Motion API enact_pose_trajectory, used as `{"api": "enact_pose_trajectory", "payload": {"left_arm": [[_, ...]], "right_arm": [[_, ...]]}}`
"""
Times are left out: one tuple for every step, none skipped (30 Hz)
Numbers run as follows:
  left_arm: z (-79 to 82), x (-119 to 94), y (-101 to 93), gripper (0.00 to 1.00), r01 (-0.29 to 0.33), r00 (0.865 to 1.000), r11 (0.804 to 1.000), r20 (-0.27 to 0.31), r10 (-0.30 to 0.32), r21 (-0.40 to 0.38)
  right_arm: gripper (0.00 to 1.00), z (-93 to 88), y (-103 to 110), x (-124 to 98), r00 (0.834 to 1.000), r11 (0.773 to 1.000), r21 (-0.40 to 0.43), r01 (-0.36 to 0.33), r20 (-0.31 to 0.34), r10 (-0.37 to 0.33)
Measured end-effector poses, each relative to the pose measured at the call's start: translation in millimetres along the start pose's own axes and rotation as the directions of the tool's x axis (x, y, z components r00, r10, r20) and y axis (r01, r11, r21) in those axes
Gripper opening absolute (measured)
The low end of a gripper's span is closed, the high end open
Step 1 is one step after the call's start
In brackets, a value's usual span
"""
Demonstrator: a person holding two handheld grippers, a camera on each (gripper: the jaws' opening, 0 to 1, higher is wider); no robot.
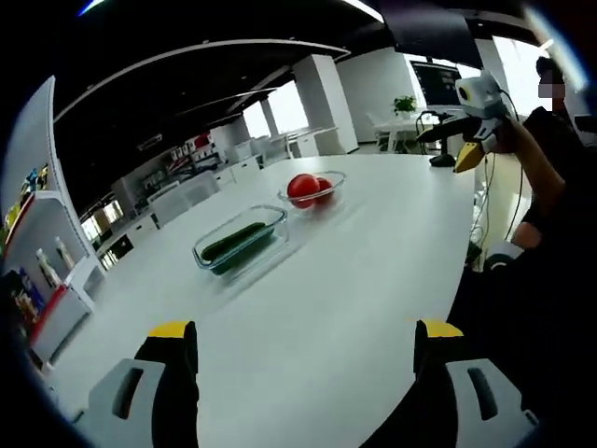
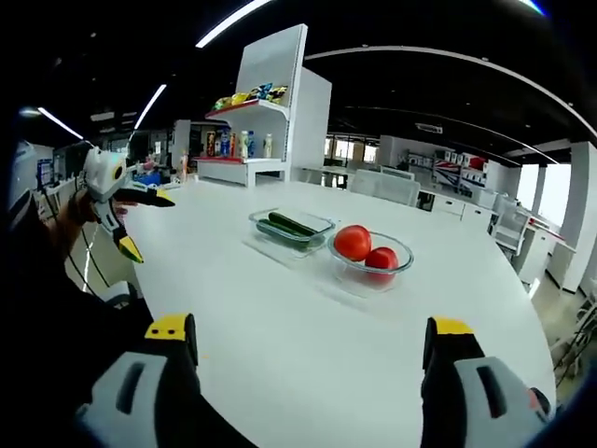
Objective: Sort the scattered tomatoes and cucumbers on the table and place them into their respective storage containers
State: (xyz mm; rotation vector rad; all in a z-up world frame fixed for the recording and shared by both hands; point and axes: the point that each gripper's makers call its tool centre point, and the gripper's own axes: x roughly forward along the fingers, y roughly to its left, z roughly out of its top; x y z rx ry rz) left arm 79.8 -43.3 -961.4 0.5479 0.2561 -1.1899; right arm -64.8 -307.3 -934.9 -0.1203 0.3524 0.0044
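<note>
Own jaws nearest in both views: left gripper (image 1: 303, 350) spread wide, nothing between the yellow tips; right gripper (image 2: 312, 345) same, wide apart and holding nothing.

Beyond them, white table (image 1: 354, 308), large, rounded edge. No loose produce visible on its top in either view.

Rectangular glass container (image 1: 241, 245) next, past mid-table, holding dark green cucumbers (image 1: 233, 245). Long axis of cucumbers runs along the container's long side, angled up-right in the left gripper view, up-left toward the shelf in the right gripper view (image 2: 291, 226).

Round glass bowl (image 1: 312, 192) just beside the rectangular one, not clearly touching. Two tomatoes (image 1: 303, 188) inside, piled above the rim; also seen in the right gripper view (image 2: 353, 242).

Both containers dead ahead of both sets of jaws, well apart from the tips. From the left gripper, cucumber container closer, bowl behind it. From the right gripper, bowl slightly closer and to the right, cucumber container to the left. Neither gripper clearly nearer overall.

Judgement: sorting looks done, all visible produce already binned by type; no obvious next pick. Stray pieces outside both views cannot be ruled out.
</note>
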Motion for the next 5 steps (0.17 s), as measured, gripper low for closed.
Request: {"api": "enact_pose_trajectory", "payload": {"left_arm": [[1.0,-0.9,-1.0,0.95,0.003,1.0,1.0,0.003,-0.003,-0.001],[1.4,-1.2,-1.3,0.95,0.003,1.0,1.0,0.004,-0.003,-0.001],[2.3,-2.8,-1.5,0.95,0.003,1.0,1.0,0.009,-0.003,0.005],[2.7,-3.8,-0.1,0.95,-0.003,1.0,1.0,0.012,0.003,0.004],[2.4,-4.4,0.7,0.95,-0.007,1.0,1.0,0.013,0.007,0.002]], "right_arm": [[0.97,-0.2,0.1,-0.2,1.0,1.0,0.002,0.0,0.001,0.0],[0.97,-0.7,0.6,-0.2,1.0,1.0,0.005,-0.001,0.003,0.001],[0.97,-1.6,1.3,0.1,1.0,1.0,0.007,-0.003,0.001,0.003],[0.97,-2.8,2.1,0.4,1.0,1.0,0.005,-0.006,-0.003,0.006],[0.97,-3.8,2.5,0.8,1.0,1.0,0.002,-0.007,-0.007,0.007]]}}
